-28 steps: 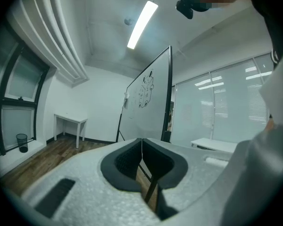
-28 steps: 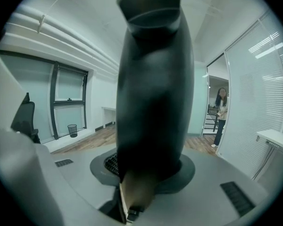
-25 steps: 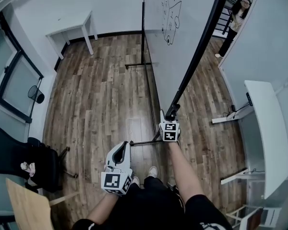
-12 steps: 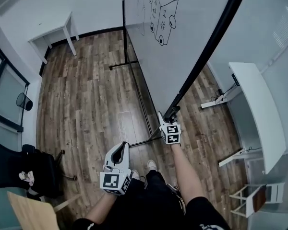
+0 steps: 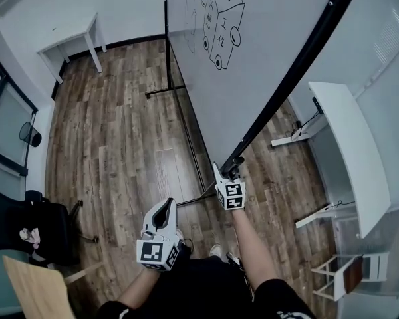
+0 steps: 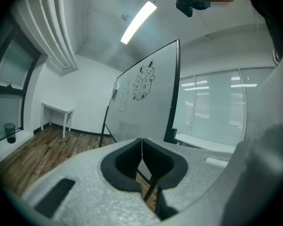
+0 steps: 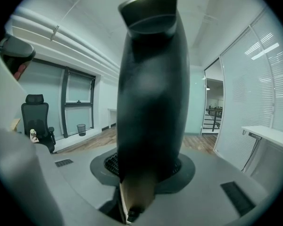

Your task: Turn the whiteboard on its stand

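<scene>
The whiteboard point(image 5: 253, 58) stands on its black stand point(image 5: 186, 145), a drawing with writing on the face toward me. My right gripper point(image 5: 229, 173) is shut on the board's black frame at its near lower corner. That frame point(image 7: 153, 93) fills the middle of the right gripper view, rising between the jaws of the right gripper point(image 7: 146, 173). Lower and to the left, my left gripper point(image 5: 165, 209) hangs over the floor, shut and holding nothing. In the left gripper view the left gripper point(image 6: 141, 147) points at the whiteboard point(image 6: 141, 102), which stands well beyond it.
A small white table point(image 5: 70, 42) stands at the far wall. A long white desk point(image 5: 349, 151) runs along the right. A black office chair point(image 5: 40, 228) and a wooden panel point(image 5: 33, 284) are at the lower left, a waste bin point(image 5: 30, 133) by the window. Wooden floor lies between.
The board's face has swung and shows wider in the head view, its drawing closer. My right gripper, still on the frame's corner, sits lower in the view. The left gripper has barely moved.
</scene>
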Motion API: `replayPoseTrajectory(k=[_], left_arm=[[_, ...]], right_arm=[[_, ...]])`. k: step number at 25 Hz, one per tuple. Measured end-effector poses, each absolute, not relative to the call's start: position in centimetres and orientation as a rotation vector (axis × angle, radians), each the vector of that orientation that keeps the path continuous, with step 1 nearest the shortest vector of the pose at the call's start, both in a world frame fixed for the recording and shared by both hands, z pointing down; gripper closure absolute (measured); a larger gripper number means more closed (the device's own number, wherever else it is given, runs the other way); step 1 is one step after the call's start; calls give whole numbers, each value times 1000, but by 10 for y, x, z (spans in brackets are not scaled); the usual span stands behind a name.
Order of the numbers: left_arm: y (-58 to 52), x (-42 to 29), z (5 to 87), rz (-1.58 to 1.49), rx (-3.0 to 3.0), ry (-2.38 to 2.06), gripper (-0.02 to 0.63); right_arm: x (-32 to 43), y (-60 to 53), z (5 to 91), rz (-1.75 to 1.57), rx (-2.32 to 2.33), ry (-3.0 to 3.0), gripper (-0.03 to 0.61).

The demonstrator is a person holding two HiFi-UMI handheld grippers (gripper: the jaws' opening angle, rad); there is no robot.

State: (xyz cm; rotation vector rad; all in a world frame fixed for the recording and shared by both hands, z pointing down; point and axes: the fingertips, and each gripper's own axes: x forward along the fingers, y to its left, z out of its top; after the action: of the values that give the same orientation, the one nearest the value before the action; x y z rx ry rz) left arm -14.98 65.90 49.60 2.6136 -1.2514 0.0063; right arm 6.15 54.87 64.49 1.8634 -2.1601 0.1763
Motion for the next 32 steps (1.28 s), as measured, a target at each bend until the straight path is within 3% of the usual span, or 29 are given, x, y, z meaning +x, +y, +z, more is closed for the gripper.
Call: replayPoseTrajectory(k=[27,32], left_arm=[[734,-109,472,-7,2555,-1420,595],[749,-95,483,-8,2571,-1434,595]], right_arm=[[50,658,632,190,1735,-2247,445],[69,693,652,304,1701,-2195,407]])
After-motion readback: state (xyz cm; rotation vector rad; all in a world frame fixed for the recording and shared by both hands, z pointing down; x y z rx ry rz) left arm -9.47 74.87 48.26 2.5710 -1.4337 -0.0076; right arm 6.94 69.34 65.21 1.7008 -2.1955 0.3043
